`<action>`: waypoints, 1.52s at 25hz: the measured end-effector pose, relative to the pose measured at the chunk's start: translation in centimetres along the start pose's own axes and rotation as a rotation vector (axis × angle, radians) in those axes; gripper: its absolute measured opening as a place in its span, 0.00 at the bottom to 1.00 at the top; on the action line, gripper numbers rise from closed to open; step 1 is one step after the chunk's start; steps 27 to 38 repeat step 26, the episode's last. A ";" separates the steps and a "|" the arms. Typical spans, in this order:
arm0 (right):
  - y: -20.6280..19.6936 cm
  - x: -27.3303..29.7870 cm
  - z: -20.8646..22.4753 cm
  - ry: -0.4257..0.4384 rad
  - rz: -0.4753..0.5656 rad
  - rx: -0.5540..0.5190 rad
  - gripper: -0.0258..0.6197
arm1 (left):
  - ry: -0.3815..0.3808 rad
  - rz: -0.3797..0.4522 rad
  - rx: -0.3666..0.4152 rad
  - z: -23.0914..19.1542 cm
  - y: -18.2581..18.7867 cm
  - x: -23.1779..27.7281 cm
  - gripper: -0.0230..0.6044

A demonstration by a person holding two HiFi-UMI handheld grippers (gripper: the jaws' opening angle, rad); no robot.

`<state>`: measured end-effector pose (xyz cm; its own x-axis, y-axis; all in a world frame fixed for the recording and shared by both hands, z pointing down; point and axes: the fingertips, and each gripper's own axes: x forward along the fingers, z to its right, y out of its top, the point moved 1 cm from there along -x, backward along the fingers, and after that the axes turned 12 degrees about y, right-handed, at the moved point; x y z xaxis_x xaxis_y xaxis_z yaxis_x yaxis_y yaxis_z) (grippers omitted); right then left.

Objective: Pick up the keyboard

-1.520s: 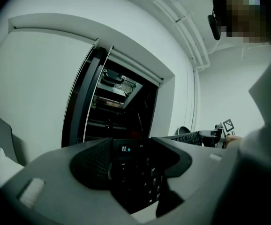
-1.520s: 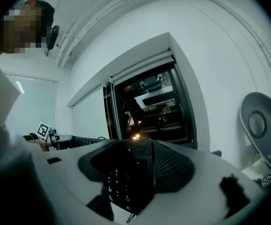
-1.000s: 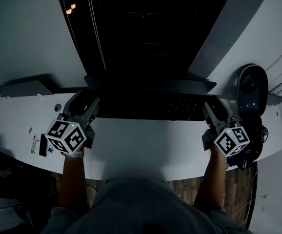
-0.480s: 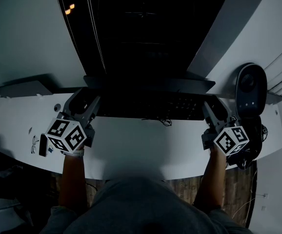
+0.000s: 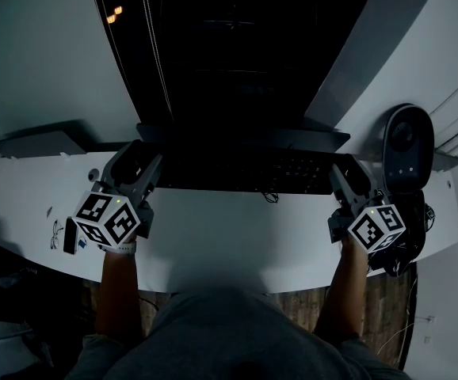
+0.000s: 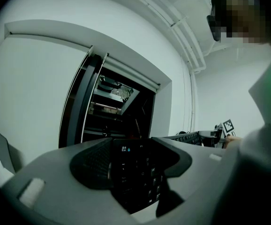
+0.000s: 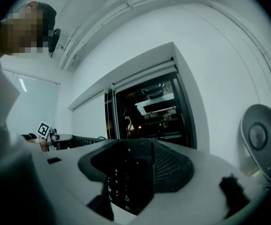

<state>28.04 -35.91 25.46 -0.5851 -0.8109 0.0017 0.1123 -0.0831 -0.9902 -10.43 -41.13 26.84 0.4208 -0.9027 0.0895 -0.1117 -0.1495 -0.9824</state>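
Left grip: the left gripper [image 5: 139, 163] is clamped on the left end of the flat black plastic keyboard [image 5: 245, 172], whose keys are seen wedged between the two grey jaws.
Right grip: the right gripper [image 5: 342, 178] is closed likewise on the right end.
Keyboard position: spanned level between both grippers, over the far part of the curved white desk [image 5: 229, 240]; contact with the desk cannot be judged.
Keyboard look: dark keys with faint pale legends; a thin dark cable [image 5: 270, 197] is seen at its front edge.

Office-like room, curved white desk [image 5: 213, 240], black keyboard [image 5: 292, 172], oval grey device [image 5: 407, 145], plain white walls [image 7: 220, 60]
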 end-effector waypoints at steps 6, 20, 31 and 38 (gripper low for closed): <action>0.1 0.1 -0.1 0.001 -0.003 -0.005 0.40 | -0.003 -0.001 -0.002 -0.1 -0.1 0.0 0.43; -0.3 0.0 0.2 0.001 -0.009 0.009 0.40 | 0.001 -0.008 -0.002 0.0 -0.2 0.2 0.43; -0.5 0.1 0.4 -0.001 -0.008 0.021 0.40 | 0.004 -0.015 -0.002 0.0 -0.3 0.4 0.43; -0.5 0.1 0.4 -0.001 -0.008 0.021 0.40 | 0.004 -0.015 -0.002 0.0 -0.3 0.4 0.43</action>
